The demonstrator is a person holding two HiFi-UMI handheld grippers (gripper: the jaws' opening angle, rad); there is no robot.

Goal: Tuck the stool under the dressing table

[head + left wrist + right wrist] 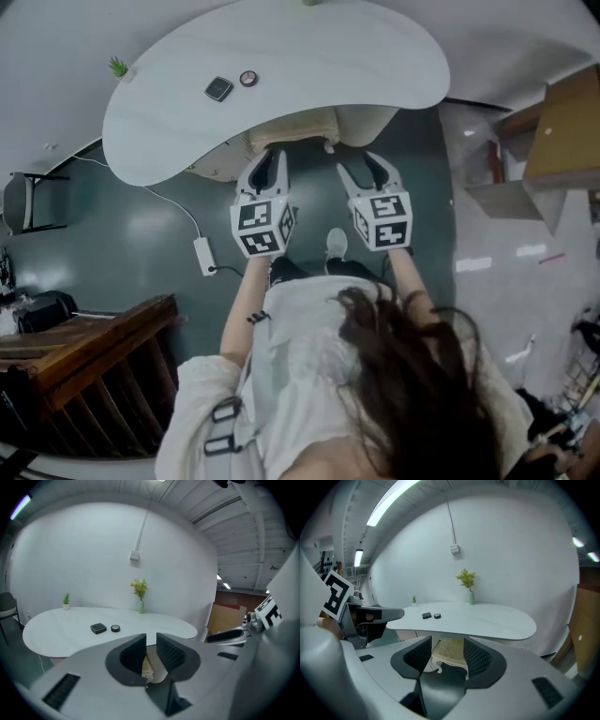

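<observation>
Stool (295, 133) tucked under white worktop (309, 66), cream seat just showing at its near edge; L tongs (266, 161) clear of stool, nearly closed w/ narrow gap, gripping nothing; R tongs (364, 167) alongside, wider apart, released.

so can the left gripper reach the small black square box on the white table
Probably yes: the left gripper hangs near the white table; nothing stands between it and the black square box, only a small round item beside it. Its nearly closed jaws must open first.
</observation>
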